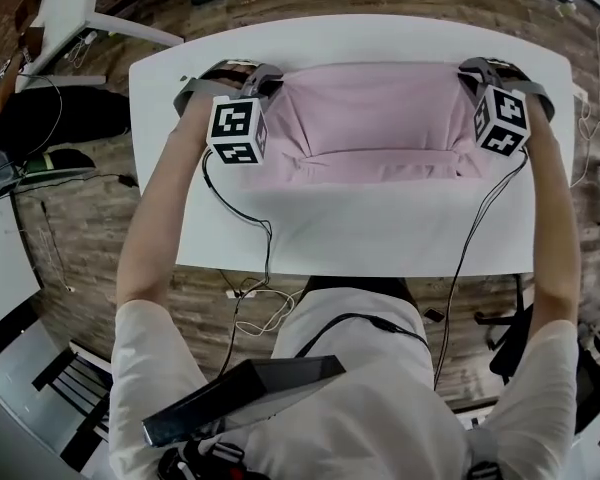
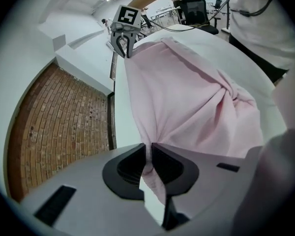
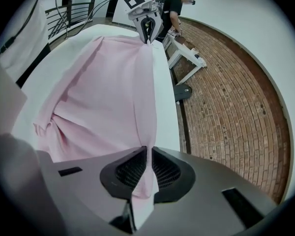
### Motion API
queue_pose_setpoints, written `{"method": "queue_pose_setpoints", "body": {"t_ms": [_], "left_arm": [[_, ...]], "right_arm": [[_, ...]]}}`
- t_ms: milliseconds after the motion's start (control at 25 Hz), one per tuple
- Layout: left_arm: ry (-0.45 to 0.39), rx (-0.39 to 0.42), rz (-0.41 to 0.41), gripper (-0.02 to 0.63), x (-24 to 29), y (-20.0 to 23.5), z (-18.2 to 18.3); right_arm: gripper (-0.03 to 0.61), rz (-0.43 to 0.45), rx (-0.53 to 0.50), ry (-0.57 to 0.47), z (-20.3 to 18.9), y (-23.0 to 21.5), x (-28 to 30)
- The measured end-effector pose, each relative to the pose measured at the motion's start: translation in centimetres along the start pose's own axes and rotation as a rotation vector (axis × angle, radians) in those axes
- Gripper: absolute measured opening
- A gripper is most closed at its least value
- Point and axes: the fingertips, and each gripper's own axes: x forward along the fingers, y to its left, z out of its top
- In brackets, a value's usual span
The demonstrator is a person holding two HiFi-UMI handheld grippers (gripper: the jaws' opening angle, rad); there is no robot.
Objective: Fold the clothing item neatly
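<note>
head view: jaws of left gripper [image 2: 151,144] and right gripper [image 3: 148,148] lost behind marker cubes [image 1: 238,130] | pink garment [image 1: 370,118]: far corners under the grippers, kind of garment unreadable | second white table [image 1: 80,8]: cut by top edge | bystander [image 3: 171,11], right gripper view: too small for detail

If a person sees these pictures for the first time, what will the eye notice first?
The pink garment draws the eye first, lying toward the far side of the white table. The left gripper and the right gripper each have their jaws shut on one end of its far edge, so the cloth is stretched between them. The reddish brick-patterned floor around the table also stands out.
</note>
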Motion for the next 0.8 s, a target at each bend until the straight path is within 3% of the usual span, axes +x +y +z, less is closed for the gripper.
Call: {"method": "queue_pose_setpoints", "body": {"t_ms": [280,600,800], "left_arm": [[0.025,-0.071,-0.008,0.043,5.3,-0.4,-1.2],[0.031,-0.044,0.038,0.037,7.3,0.1,-1.0],[0.037,-0.052,0.05,0.037,7.6,0.6,-0.1]], "right_arm": [[0.04,-0.002,0.013,0.008,-0.3,0.6,4.4],[0.032,-0.025,0.167,-0.022,-0.9,1.4,4.8],[0.034,-0.023,0.196,-0.049,-1.8,2.7,4.0]]}}
